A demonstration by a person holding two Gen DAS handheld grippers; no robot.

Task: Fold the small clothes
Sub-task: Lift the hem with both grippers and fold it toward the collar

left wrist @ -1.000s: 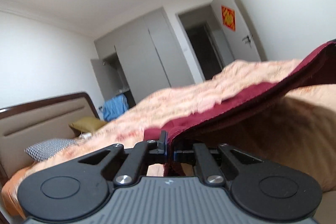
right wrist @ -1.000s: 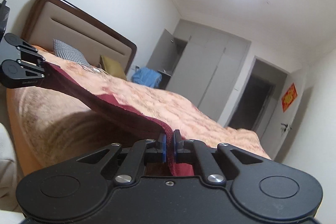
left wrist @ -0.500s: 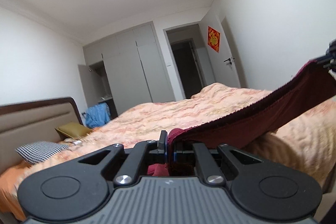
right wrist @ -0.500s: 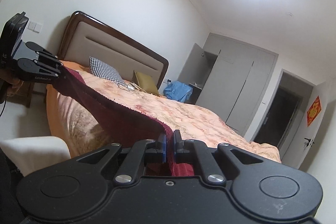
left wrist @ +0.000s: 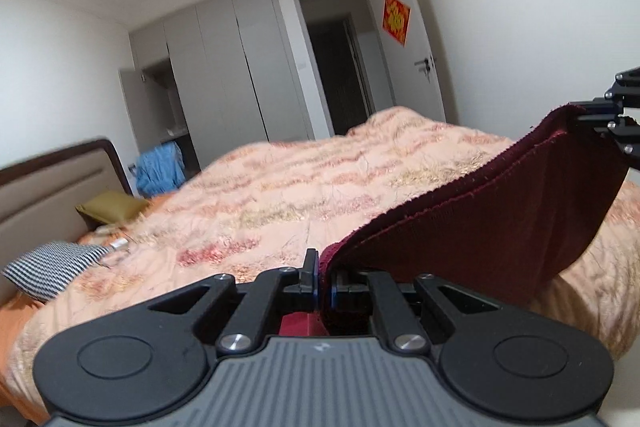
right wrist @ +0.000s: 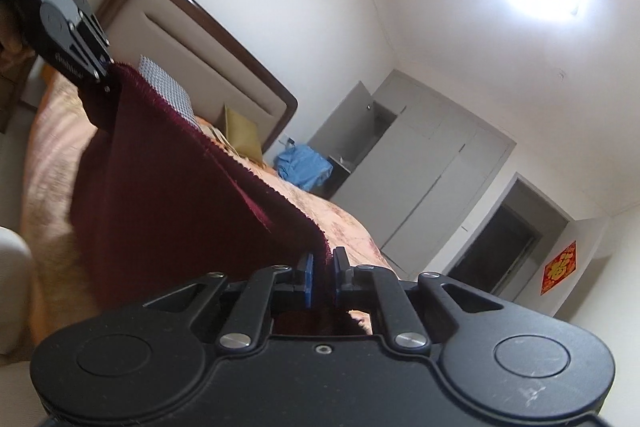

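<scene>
Two corners of the maroon garment [left wrist: 472, 227] are pinched: left hand-held gripper [left wrist: 320, 283] and right hand-held gripper [right wrist: 322, 277] each clamp its top edge, cloth stretched between them above the bed [left wrist: 280, 187]. Step: lift and spread. Next, probably lay flat ahead; bed surface beyond lies open, garment's lower hem unseen.

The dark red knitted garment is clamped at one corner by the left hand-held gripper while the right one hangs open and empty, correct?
Not quite. The right hand-held gripper is also shut on the dark red knitted garment, as the right wrist view shows. The left hand-held gripper does clamp the other end, so the cloth hangs between both.
</scene>
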